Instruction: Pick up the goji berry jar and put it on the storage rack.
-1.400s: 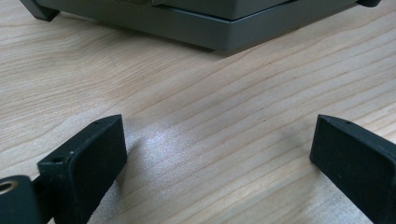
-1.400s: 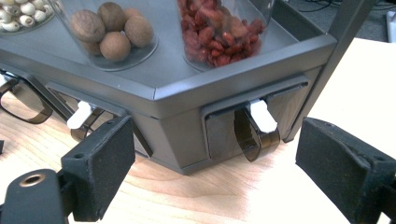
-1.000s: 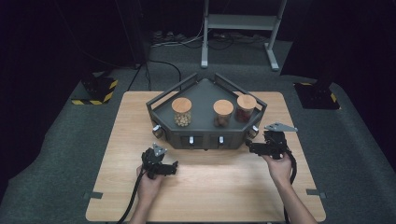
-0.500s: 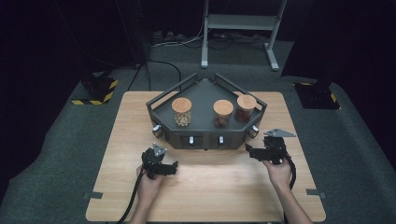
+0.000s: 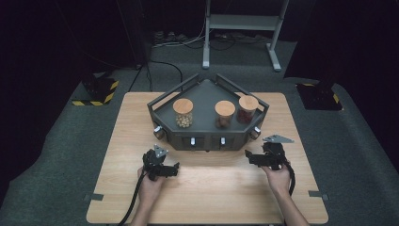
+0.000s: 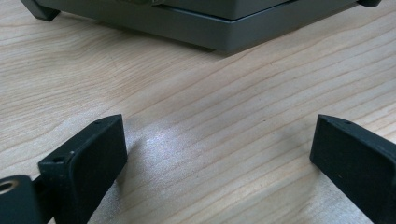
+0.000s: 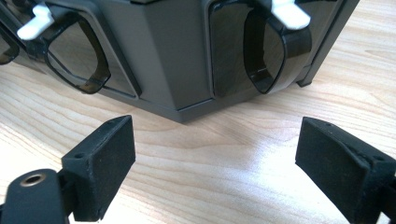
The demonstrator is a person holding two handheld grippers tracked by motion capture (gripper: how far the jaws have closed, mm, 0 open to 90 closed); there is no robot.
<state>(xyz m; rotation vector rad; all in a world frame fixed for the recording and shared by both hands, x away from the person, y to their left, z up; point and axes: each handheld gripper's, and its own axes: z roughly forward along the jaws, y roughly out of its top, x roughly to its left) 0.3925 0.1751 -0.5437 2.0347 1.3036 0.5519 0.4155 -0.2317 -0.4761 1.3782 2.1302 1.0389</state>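
Down on the wooden desk (image 5: 207,197), both hands rest near the dark grey five-sided tray (image 5: 207,136). Just ahead of the right gripper (image 5: 250,157) stands the tray's front corner, with a smoky plastic handle (image 7: 271,56) to one side of the corner and another (image 7: 79,60) to the other; its jaws are spread wide with bare wood between them, grasping nothing. Beyond the left gripper (image 5: 175,168), a little farther off, runs the tray's base edge (image 6: 205,32); this gripper too is released, jaws apart over the desk, nothing between them. Up on the tray, past both grippers, three cork-lidded jars stand upright: a pale-filled jar (image 5: 183,113) nearer the left gripper's side, a brown-filled jar (image 5: 224,114) in the middle, and a reddish jar (image 5: 247,109) toward the right gripper's side
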